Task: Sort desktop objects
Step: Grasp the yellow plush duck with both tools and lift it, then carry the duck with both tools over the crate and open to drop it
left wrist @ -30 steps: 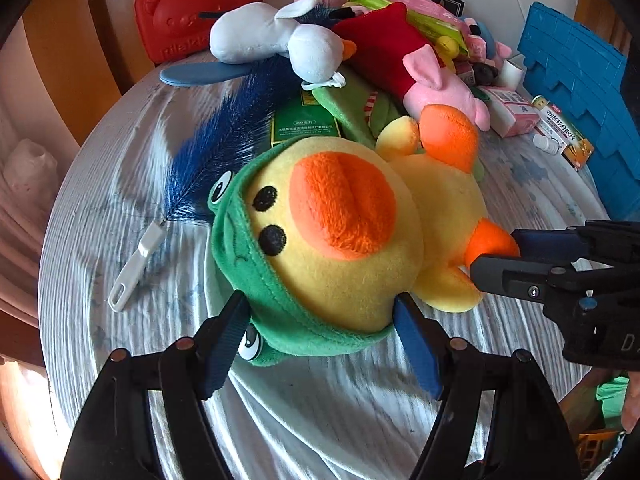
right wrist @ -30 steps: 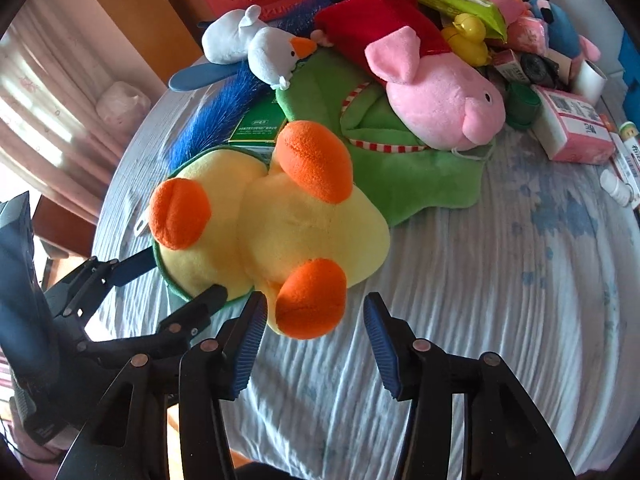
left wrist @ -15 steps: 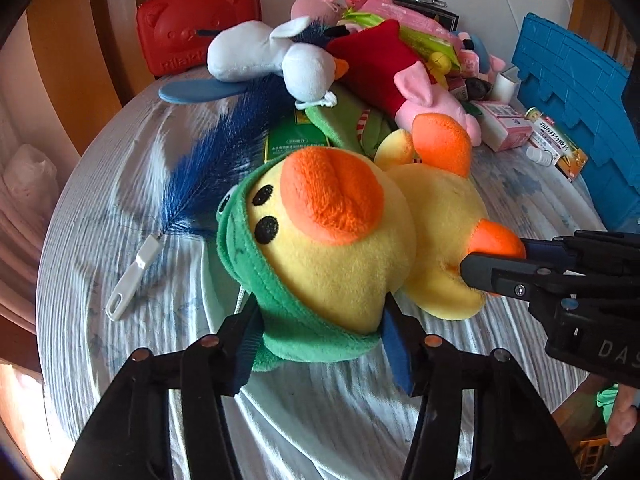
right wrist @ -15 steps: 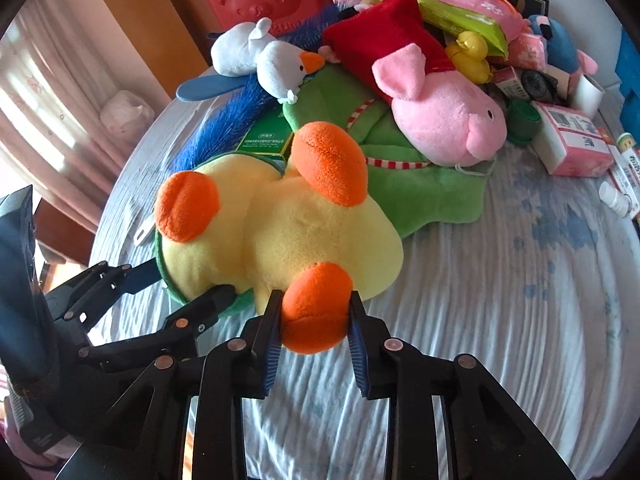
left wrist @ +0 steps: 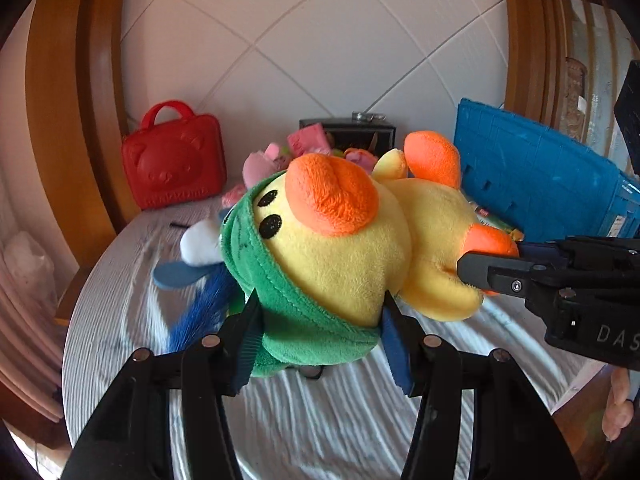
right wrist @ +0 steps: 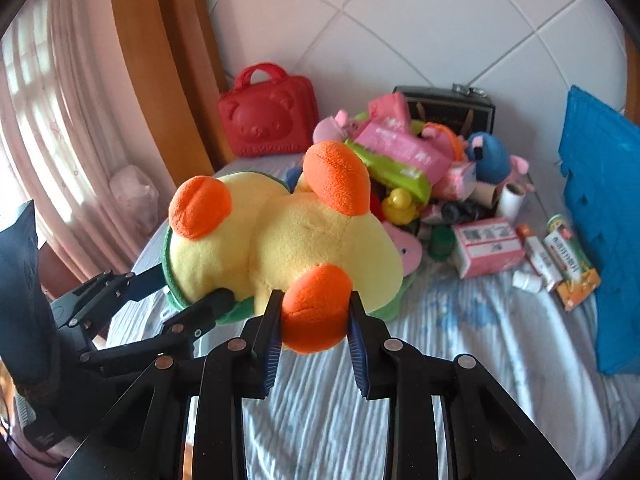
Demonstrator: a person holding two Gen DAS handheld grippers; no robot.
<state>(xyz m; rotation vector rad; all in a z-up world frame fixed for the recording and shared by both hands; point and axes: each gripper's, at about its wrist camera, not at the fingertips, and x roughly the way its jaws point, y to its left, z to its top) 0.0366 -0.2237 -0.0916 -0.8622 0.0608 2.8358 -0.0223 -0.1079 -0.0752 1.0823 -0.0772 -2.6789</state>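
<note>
A big yellow duck plush with an orange beak and a green hood is held in the air above the table by both grippers. My left gripper is shut on its hooded head. My right gripper is shut on one orange foot of the duck. The right gripper also shows at the right of the left wrist view, and the left gripper at the left of the right wrist view.
A red bear case stands at the back. A pile of plush toys and packets lies behind the duck, boxes and tubes to the right. A blue crate stands at the right edge. A blue feather duster lies below.
Both grippers closed on the duck plush, the left on its head and the right on its foot, and lifted it off the table; the views now tilt up to the wall.
</note>
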